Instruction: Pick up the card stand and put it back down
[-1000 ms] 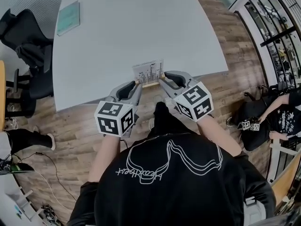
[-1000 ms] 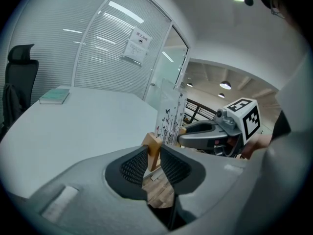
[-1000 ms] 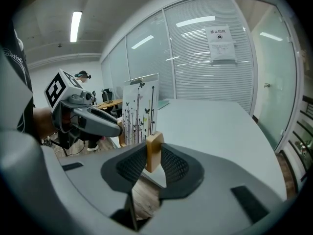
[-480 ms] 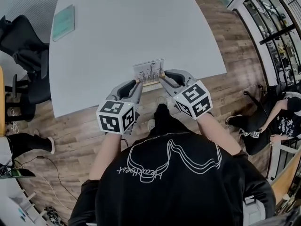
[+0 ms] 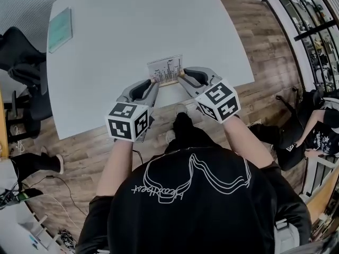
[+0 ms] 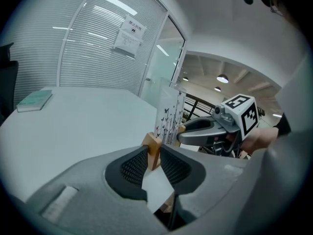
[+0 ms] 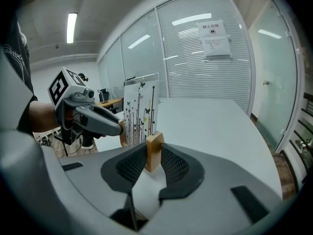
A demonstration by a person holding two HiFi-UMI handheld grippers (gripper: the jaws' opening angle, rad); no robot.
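- A person (image 5: 196, 205) in a black shirt, seen from above, stands at the near edge of a white table (image 5: 132, 30) with both forearms reaching forward.
- The left gripper (image 5: 153, 82) is grey, with a black-and-white marker cube (image 5: 127, 127) at the end nearest the body. Its dark ribbed pads (image 6: 132, 166) are clamped on the left end of the card stand (image 5: 167, 72), on its wooden base (image 6: 152, 148).
- The right gripper (image 5: 181, 79) mirrors it, with its own cube (image 5: 220, 105). Its pads (image 7: 130, 167) are pressed on the right end of the same base.
- The card stand is held between the two grippers, over the table and just in from its near edge. It is a pale wooden bar with a clear card (image 6: 170, 114) standing upright in it, printed with thin black stems and butterflies. Whether the base touches the table cannot be told.
- Each gripper view shows the other gripper at the far end of the card stand.
- A teal book (image 5: 60, 23) lies flat near the table's far left corner, well apart from the card stand.
- A black chair (image 5: 21, 62) stands left of the table on a wood floor (image 5: 79, 152).
- A second person (image 5: 318, 131) is low down at the right edge of the head view.
- Farthest off, a glass wall with blinds (image 7: 195, 72) carries a paper notice (image 7: 215, 38).
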